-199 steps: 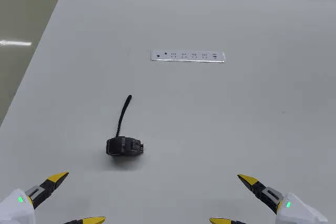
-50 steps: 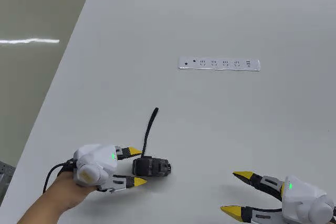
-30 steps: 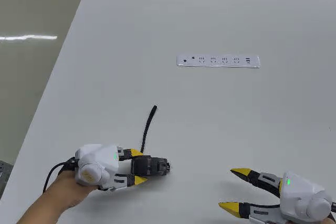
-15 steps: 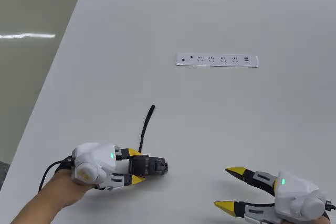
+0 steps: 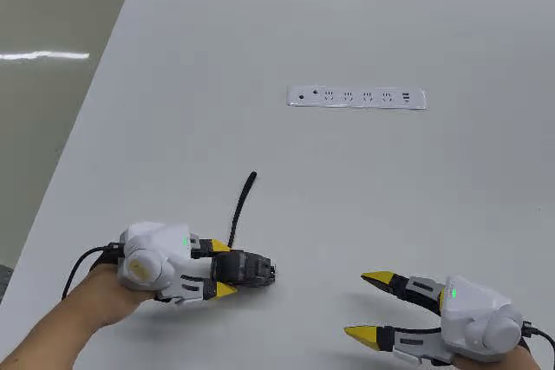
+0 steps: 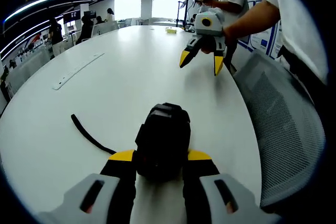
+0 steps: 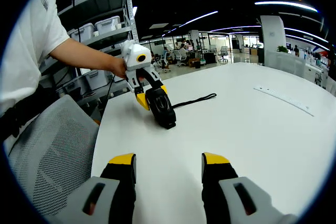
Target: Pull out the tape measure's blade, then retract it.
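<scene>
A small black tape measure [image 5: 248, 267] with a black wrist strap [image 5: 241, 197] lies on the white table [image 5: 347, 179]. My left gripper [image 5: 223, 269] is shut on its body; in the left gripper view the tape measure [image 6: 163, 140] sits between the yellow-tipped fingers [image 6: 122, 157], strap [image 6: 86, 135] trailing left. My right gripper [image 5: 364, 305] stands open to the right, apart from the tape, with nothing between its fingers. In the right gripper view [image 7: 169, 160] the tape measure [image 7: 160, 107] is ahead, held by the left gripper [image 7: 149, 97]. No blade is out.
A white power strip [image 5: 356, 97] lies flat farther back on the table. The table's left edge [image 5: 78, 136] drops to the floor. A grey mesh chair [image 7: 47, 150] stands at the near side. People and desks are far off in the room.
The left gripper has stayed shut on the tape measure. The right gripper has crept a little left toward it. The head camera has shifted slightly.
</scene>
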`<control>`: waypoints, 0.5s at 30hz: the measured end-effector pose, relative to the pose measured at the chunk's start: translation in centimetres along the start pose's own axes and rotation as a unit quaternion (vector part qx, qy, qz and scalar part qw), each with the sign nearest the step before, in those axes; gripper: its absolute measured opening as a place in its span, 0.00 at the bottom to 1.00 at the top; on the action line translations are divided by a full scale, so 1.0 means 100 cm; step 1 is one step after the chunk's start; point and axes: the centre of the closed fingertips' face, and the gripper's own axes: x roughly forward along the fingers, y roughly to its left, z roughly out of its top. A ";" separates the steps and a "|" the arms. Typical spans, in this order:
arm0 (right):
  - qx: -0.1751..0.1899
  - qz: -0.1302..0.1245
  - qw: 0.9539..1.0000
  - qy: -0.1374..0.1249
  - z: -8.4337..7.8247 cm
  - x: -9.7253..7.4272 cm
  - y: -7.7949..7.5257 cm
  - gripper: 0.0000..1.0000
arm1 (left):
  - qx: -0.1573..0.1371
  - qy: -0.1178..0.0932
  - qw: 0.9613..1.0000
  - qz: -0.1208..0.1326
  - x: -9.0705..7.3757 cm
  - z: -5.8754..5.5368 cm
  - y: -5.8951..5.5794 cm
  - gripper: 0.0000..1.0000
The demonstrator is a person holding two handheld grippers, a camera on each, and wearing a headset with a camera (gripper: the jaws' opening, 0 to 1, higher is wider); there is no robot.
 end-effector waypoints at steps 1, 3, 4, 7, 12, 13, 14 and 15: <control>0.000 0.000 1.000 0.000 0.000 0.000 0.000 0.51 | 0.000 0.000 1.000 -0.002 0.000 0.000 0.000 0.30; 0.000 0.001 1.000 0.000 0.001 0.001 0.000 0.51 | -0.003 0.000 1.000 -0.004 0.001 0.001 0.001 0.30; -0.001 0.002 1.000 0.001 0.000 0.001 0.000 0.50 | -0.004 0.000 1.000 -0.006 0.002 0.001 0.001 0.30; 0.000 0.002 1.000 0.001 0.000 0.001 0.000 0.50 | -0.008 0.003 1.000 -0.012 0.002 0.002 0.001 0.30; 0.001 0.003 1.000 0.002 -0.001 0.001 0.001 0.50 | -0.010 0.006 1.000 -0.016 0.002 0.001 0.001 0.30; 0.001 0.004 1.000 0.002 -0.001 0.001 0.001 0.50 | -0.012 0.006 1.000 -0.016 0.002 0.001 0.001 0.30; 0.001 0.003 1.000 0.002 -0.001 0.001 0.001 0.50 | -0.013 0.005 1.000 -0.016 0.002 0.001 0.001 0.30; 0.001 0.003 1.000 0.002 -0.001 0.001 0.000 0.50 | -0.013 0.005 1.000 -0.016 0.002 0.001 0.001 0.30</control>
